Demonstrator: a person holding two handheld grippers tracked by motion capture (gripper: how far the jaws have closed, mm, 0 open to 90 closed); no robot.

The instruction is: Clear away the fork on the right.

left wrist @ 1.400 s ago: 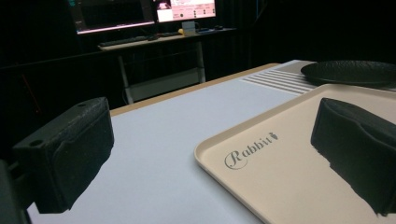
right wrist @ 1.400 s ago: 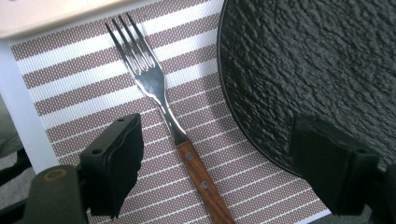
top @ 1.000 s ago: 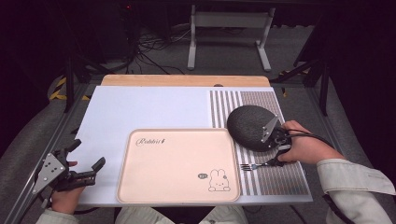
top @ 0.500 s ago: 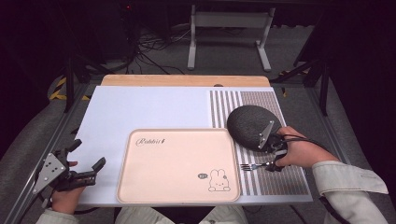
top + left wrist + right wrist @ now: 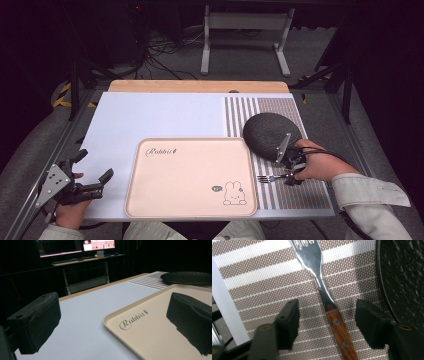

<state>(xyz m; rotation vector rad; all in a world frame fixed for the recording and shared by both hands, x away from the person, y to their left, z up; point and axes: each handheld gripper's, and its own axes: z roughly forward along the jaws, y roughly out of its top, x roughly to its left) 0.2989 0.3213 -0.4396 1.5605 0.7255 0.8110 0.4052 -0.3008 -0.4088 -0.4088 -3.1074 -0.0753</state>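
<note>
Right gripper (image 5: 327,322) straddles the fork (image 5: 322,290) lying flat on the striped placemat (image 5: 262,282) beside the dark plate (image 5: 404,277), jaws just closing, not yet touching; light, stiff, probably slick steel, so pinch the wooden handle; left gripper (image 5: 112,325) gapes empty

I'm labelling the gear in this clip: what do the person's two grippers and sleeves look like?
Both are black. The left gripper carries a grey three-cornered plate, and the left gripper view shows blocky black foam-like pads. The right gripper has a similar grey plate, a black cable trailing back, and round screw holes by its fingertips. The sleeves are pale grey-beige.
</note>
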